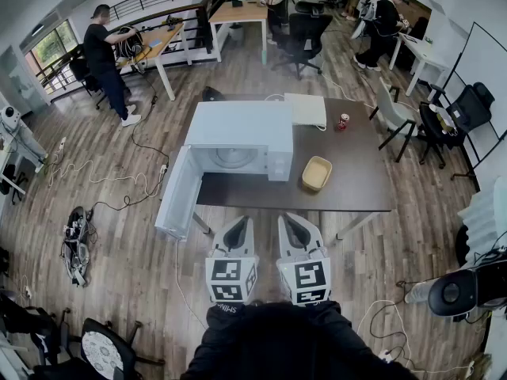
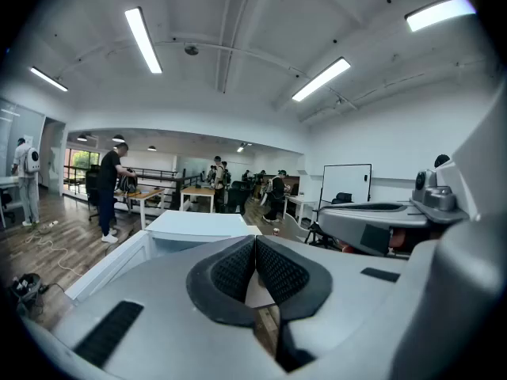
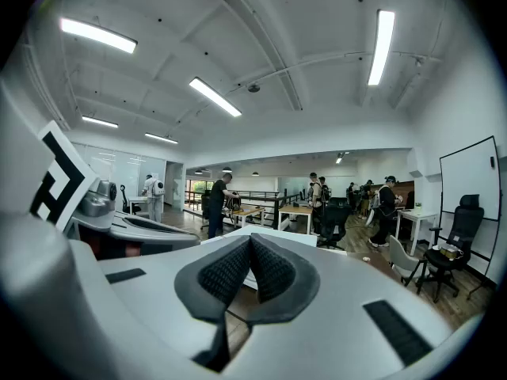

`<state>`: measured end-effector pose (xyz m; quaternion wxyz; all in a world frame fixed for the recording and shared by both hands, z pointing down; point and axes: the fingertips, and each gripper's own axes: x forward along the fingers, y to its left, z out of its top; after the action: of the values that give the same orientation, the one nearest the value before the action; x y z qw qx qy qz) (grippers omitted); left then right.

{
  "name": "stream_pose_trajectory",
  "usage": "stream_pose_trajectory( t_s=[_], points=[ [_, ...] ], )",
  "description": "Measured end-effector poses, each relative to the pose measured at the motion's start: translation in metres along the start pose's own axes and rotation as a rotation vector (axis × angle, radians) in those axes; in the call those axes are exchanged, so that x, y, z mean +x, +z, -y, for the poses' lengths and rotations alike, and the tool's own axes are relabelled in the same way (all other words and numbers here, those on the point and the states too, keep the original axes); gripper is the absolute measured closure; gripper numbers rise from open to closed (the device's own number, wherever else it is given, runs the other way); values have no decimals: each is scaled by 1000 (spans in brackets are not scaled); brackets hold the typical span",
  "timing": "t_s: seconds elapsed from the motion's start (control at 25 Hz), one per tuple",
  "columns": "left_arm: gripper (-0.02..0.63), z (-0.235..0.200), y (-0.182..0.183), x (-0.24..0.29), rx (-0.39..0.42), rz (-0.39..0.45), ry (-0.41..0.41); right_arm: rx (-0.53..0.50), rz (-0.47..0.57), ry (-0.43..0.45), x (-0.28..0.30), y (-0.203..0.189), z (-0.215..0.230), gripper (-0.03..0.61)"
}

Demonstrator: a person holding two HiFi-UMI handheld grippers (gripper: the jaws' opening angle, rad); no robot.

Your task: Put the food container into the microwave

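Head view is showing the shallow tan rectangular food container sitting on the dark brown table, just right of the white microwave, whose door is hanging wide open to the left. Both claws are hovering near the table's front edge, apart from the container. The left gripper and right gripper are each pinching pad to pad on nothing. The right one probably should be spreading first, then meeting the near rim squarely, gripping one wall, and keeping the container level while swinging it into the cavity.
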<state>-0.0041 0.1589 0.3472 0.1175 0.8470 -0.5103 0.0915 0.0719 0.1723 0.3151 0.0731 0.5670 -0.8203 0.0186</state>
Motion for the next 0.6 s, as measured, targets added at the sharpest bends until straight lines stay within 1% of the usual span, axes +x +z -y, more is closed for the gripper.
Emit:
stream_pose_trajectory(
  t_s=[0.2, 0.6],
  points=[
    [580, -7, -5, 4, -5, -6, -1, 12, 8, 7, 8, -2, -3, 555],
    [580, -15, -19, 5, -22, -30, -37, -7, -50, 17, 17, -19, -17, 555]
  ],
)
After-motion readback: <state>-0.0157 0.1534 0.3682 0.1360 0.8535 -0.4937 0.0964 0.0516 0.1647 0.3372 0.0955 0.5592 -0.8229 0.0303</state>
